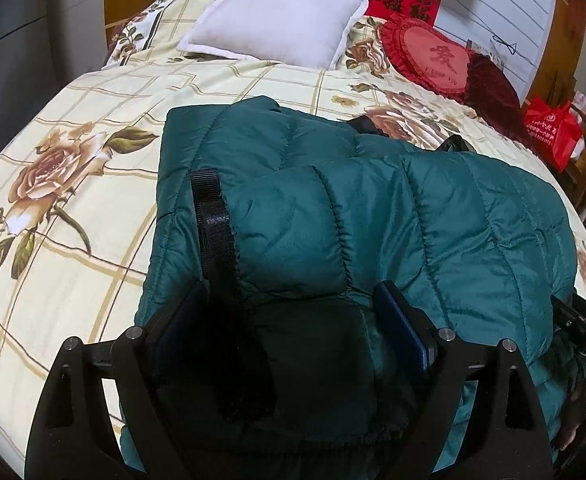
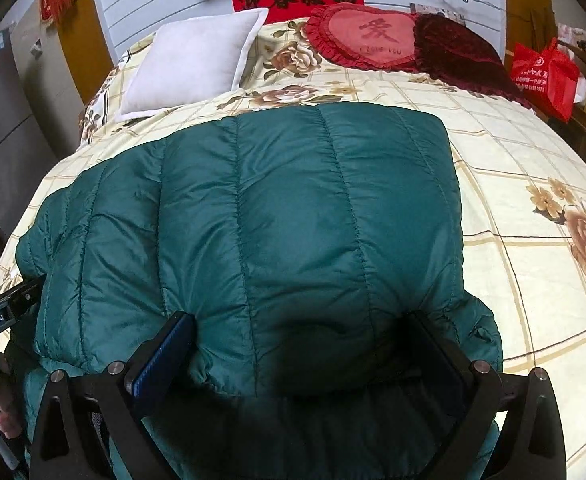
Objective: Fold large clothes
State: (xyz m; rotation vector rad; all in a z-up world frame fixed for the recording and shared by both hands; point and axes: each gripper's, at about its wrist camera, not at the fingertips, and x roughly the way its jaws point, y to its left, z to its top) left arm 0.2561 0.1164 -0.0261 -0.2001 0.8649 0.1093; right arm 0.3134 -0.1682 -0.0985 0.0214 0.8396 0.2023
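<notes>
Jacket: a green quilted jacket lies spread on the bed, directly under and ahead of both grippers, its near edge bunched up between their fingers.
Long axis: the jacket runs mostly side to side across the two views, with quilt seams running away from the grippers toward the pillows.
Left gripper: the left gripper stands wide apart with puffy jacket fabric filling the gap; whether it pinches the cloth cannot be told.
Right gripper: the right gripper is likewise spread wide over the near hem, fabric bulging between the fingers; a firm hold cannot be confirmed.
Nearer hand: both sit at the near edge, left toward the jacket's left end, right toward its right end, so neither is clearly closer.
Strap: a black strap lies on the jacket just ahead of the left gripper's left finger and may snag.
Beyond: a white pillow, a red heart cushion and a dark red cushion lie well ahead, apart from the jacket.
Next move: probably lifting the near edge and carrying it forward; the bed ahead looks free enough.
</notes>
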